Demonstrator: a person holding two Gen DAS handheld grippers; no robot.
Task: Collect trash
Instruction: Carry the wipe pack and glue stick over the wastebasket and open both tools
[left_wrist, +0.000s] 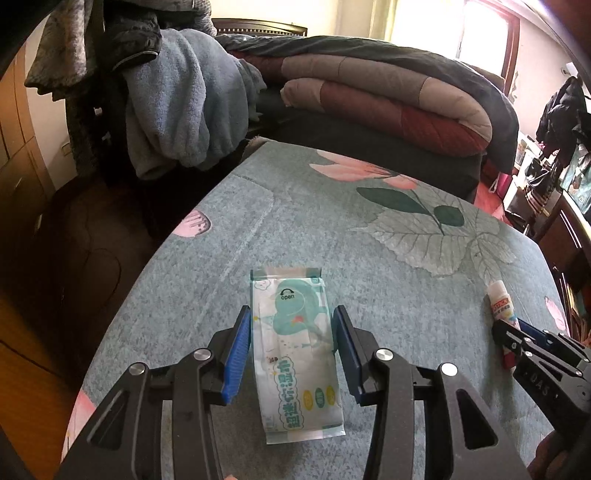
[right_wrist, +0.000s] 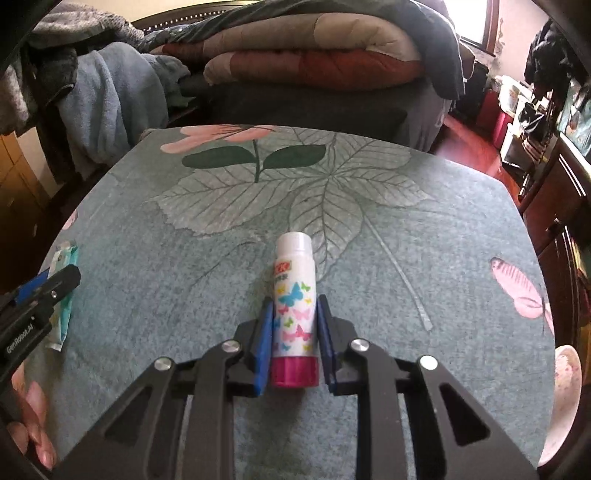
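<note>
A flat pack of wet wipes (left_wrist: 295, 350) lies on the teal flowered cloth (left_wrist: 388, 266). My left gripper (left_wrist: 291, 317) straddles it with a blue pad on each side and is open, just clear of its edges. A white glue stick with butterflies and a pink base (right_wrist: 295, 310) lies on the cloth; it also shows in the left wrist view (left_wrist: 498, 301). My right gripper (right_wrist: 293, 306) has both blue pads against its sides and is shut on it. The wipes pack (right_wrist: 64, 295) and the left gripper (right_wrist: 40, 295) show at the left of the right wrist view.
Folded quilts (left_wrist: 388, 99) and a blue fleece blanket (left_wrist: 177, 107) are piled behind the table. Cluttered shelves and bags (left_wrist: 554, 166) stand at the right. A pale round object (right_wrist: 565, 402) sits at the table's right edge. The floor drops away at the left (left_wrist: 55, 295).
</note>
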